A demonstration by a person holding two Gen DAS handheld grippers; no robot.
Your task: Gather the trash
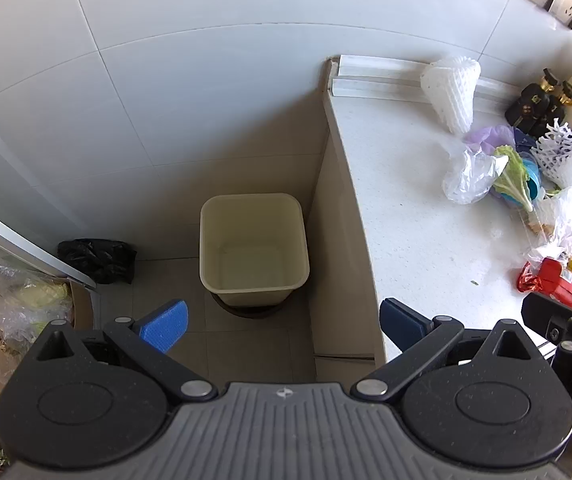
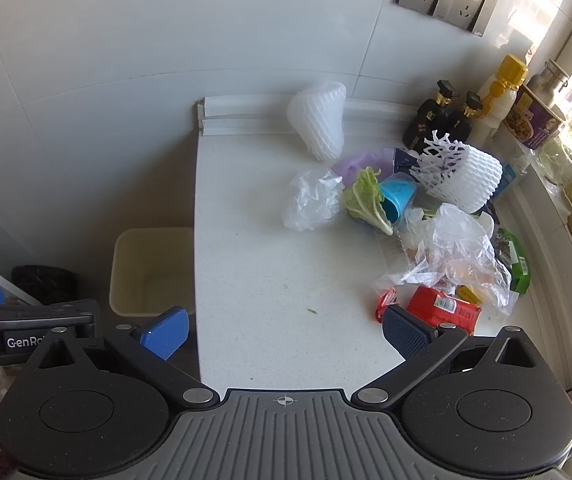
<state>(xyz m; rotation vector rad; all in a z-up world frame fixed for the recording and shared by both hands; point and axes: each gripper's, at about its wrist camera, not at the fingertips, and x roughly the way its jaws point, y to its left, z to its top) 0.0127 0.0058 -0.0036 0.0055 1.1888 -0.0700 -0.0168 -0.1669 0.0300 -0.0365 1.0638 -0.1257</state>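
A cream bin (image 1: 254,248) stands empty on the floor left of the white counter (image 1: 413,216); the right wrist view shows this bin (image 2: 150,272) too. My left gripper (image 1: 282,326) hovers open above it, holding nothing. Trash lies piled on the counter (image 2: 270,264): a white foam net (image 2: 319,120), a clear bag (image 2: 311,200), a cabbage leaf (image 2: 367,196), a blue cup (image 2: 397,198), a second foam net (image 2: 461,172), crumpled clear plastic (image 2: 457,256) and a red wrapper (image 2: 441,306). My right gripper (image 2: 284,334) is open over the counter's near edge, its right finger just before the red wrapper.
Dark bottles (image 2: 441,120), a yellow-capped bottle (image 2: 497,92) and jars line the back right wall. A black bag (image 1: 96,260) lies on the floor left of the bin. Clear bags of vegetables (image 1: 14,300) sit at far left. Wall sockets (image 2: 445,0) are above the counter.
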